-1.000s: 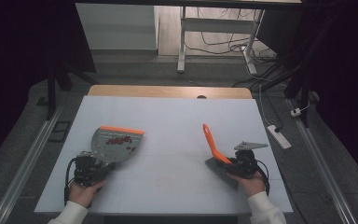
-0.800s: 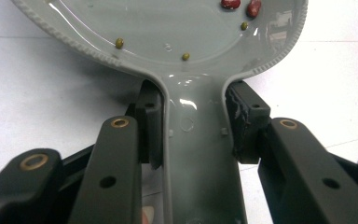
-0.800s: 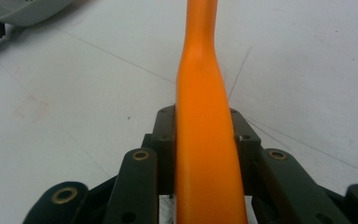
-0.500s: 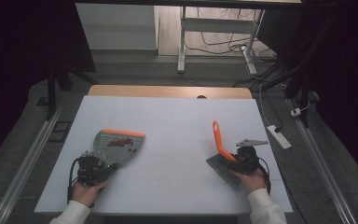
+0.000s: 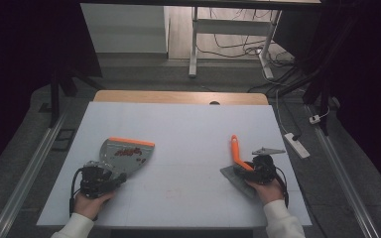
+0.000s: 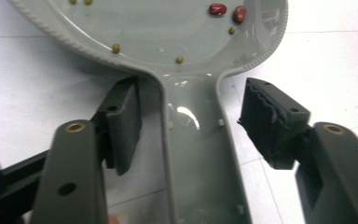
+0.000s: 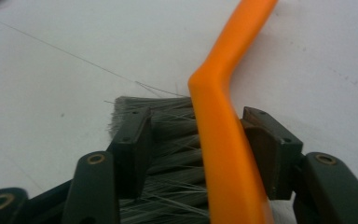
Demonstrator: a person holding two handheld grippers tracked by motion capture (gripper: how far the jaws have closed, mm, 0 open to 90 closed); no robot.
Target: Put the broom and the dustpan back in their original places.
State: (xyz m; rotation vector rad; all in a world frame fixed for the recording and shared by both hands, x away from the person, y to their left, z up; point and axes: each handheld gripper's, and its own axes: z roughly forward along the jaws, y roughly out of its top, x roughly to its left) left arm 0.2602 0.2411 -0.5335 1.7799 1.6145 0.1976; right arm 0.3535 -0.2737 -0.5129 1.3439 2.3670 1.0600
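Observation:
A grey dustpan (image 5: pixel 125 152) with an orange front lip lies flat on the white table at the left, with red and green beans (image 6: pixel 217 9) in it. My left gripper (image 5: pixel 113 178) straddles its handle (image 6: pixel 200 158). Its jaws have just been opening, and both pads (image 6: pixel 123 122) stand clear of the handle. At the right, a hand brush with an orange handle (image 5: pixel 235 150) rests on its grey bristles (image 7: pixel 168 140). My right gripper (image 5: pixel 246 171) has also just been opening and is open wide, with the brush handle (image 7: pixel 219 126) between its jaws.
The table's far wooden edge (image 5: pixel 178 96) is bare. A faint red smear (image 5: pixel 173 192) marks the table near the front. On the floor to the right lies a white power strip (image 5: pixel 295 145), and cables and desk legs stand beyond the table.
Both grippers have gone from shut to open. The brush has shifted slightly right and settled on its bristles. The dustpan has stayed in place.

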